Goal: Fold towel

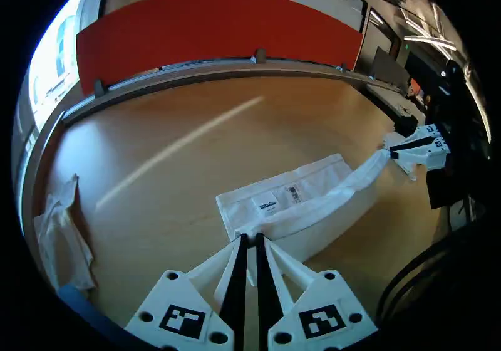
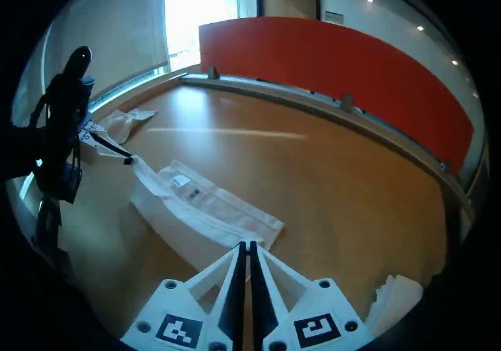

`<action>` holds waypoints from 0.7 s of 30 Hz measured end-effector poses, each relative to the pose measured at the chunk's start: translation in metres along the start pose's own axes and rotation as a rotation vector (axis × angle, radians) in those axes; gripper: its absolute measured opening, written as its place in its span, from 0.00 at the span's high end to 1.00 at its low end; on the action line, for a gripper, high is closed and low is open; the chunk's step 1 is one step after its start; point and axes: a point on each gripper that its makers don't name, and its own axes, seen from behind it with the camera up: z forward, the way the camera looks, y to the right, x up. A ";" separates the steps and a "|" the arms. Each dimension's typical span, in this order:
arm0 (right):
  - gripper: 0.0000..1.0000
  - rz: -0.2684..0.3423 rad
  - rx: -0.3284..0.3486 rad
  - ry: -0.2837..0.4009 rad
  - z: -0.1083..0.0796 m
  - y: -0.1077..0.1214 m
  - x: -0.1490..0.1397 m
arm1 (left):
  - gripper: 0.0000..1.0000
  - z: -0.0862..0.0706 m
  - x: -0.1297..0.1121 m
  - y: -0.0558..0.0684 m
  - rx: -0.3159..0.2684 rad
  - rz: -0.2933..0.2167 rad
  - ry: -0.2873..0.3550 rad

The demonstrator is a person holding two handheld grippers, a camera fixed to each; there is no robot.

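A white towel [image 1: 294,200] lies partly folded on the wooden table [image 1: 188,131], its labels facing up. In the left gripper view my left gripper [image 1: 250,241] is shut on its near corner. From there one long edge stretches, lifted, to my right gripper [image 1: 396,153] at the far right, which pinches the other corner. In the right gripper view the towel [image 2: 200,210] runs from my right gripper [image 2: 245,247], shut on its near end, to my left gripper [image 2: 129,160] at the left, held by a dark-sleeved hand.
An orange divider panel [image 1: 219,31] stands along the table's far edge [image 2: 338,69]. A crumpled white cloth [image 1: 59,238] lies at the table's left end [image 2: 125,122]. Another white cloth [image 2: 391,301] sits at the near right corner. Dark furniture stands beyond the right gripper.
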 end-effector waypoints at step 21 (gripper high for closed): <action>0.95 0.076 -0.023 -0.065 0.053 0.020 -0.022 | 0.85 0.054 -0.004 -0.020 0.025 0.007 -0.025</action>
